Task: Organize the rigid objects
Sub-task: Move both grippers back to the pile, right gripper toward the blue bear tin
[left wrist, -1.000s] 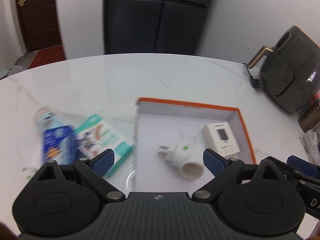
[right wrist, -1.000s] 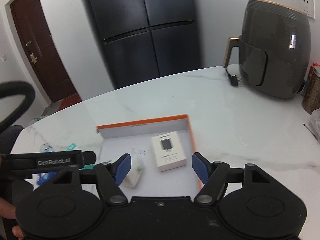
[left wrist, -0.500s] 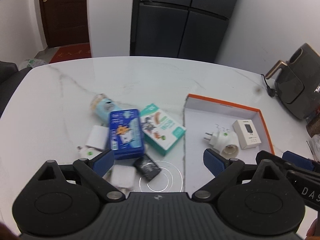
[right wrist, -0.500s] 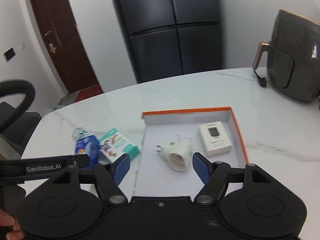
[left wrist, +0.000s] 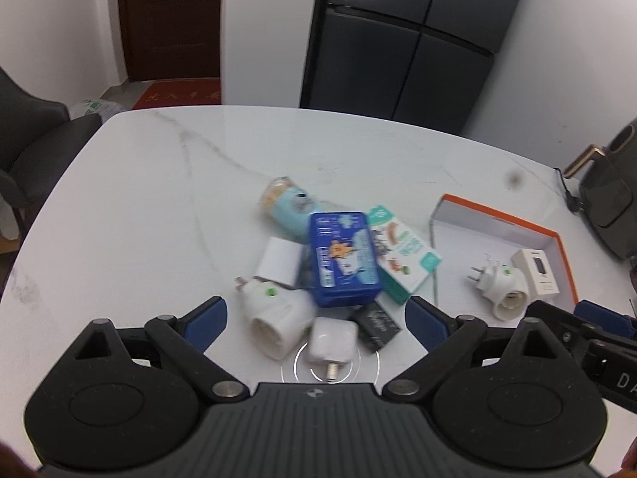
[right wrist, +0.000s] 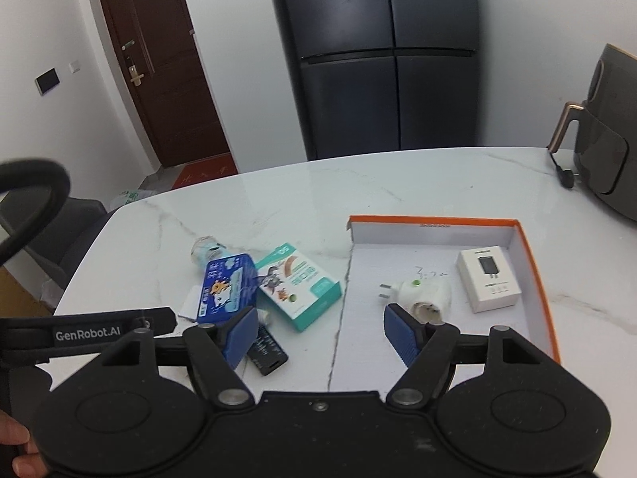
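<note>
Both grippers hang over a white marble table (left wrist: 139, 207), jaws spread wide and gripping nothing. Under the left gripper (left wrist: 316, 320) lies a small white charger cube (left wrist: 332, 344), touching a white socket adapter (left wrist: 278, 314). Just beyond sits a blue tin (left wrist: 343, 258). The right gripper (right wrist: 318, 330) hovers beside an orange-rimmed box (right wrist: 535, 279) holding another adapter (right wrist: 422, 296).

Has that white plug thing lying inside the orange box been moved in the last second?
No. The white plug adapter still lies beside the small white carton under the scribble in the orange box; only the cameras swung left.
</note>
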`<state>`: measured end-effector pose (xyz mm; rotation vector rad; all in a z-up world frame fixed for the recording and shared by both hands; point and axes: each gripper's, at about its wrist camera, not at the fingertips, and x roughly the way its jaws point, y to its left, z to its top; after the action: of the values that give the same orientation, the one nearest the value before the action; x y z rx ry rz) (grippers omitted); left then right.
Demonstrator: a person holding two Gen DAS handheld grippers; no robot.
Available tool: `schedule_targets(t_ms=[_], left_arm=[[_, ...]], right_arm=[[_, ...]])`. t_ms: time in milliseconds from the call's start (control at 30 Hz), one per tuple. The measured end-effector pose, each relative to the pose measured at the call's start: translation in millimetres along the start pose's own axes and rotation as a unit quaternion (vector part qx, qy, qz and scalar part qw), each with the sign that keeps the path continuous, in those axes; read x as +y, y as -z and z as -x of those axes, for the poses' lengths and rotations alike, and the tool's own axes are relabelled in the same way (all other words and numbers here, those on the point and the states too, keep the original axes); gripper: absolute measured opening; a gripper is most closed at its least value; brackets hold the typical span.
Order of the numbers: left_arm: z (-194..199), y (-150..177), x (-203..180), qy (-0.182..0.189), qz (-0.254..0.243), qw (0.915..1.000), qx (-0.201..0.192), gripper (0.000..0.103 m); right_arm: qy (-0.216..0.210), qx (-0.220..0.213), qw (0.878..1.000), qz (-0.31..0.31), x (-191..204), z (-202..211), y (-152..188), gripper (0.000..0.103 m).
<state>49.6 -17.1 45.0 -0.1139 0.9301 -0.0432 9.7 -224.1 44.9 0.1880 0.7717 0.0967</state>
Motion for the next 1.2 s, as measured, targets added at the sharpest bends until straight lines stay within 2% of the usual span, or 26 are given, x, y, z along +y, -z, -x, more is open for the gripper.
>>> schedule_targets(t_ms=[433,767,967,1100,1133,1167,1200], left_arm=[[-21.7,-2.4,54.8,-0.036,0.044,0.9981,0.022,0.099],[-36.6,-0.8,90.6,-0.043,0.059,0.9965,0.039,0.099],[-44.1,-2.1,109.4,-0.037,0.061,0.9964,0.045,0.099],[-52.1,0.5,116.3,-0.02,0.059,0.9966,0.055,0.099],[-54.3,0.8,116.3,-0.016,0.056,0.9967,0.057,0.099],[-56.2,1.0,115.4,-0.012,0.053,0.9968,0.059,0.099],[-57.9,1.2,114.2,-0.006,0.05,0.9969,0.06,0.099]], right_arm=[[-0.022,0.03,0.999,0.015,27.4,-36.5,-0.7,0.084],[-0.037,0.072,0.996,0.039,71.7,-103.4,-9.6,0.084],[-0.022,0.097,0.993,0.064,99.9,-149.6,-14.2,0.084],[-0.001,0.113,0.989,0.092,113.7,-176.9,-11.2,0.084],[0.003,0.119,0.988,0.099,115.3,-183.2,-9.8,0.081],[0.006,0.123,0.987,0.102,115.3,-188.2,-8.6,0.074],[0.003,0.122,0.988,0.099,113.9,-190.2,-8.2,0.074]])
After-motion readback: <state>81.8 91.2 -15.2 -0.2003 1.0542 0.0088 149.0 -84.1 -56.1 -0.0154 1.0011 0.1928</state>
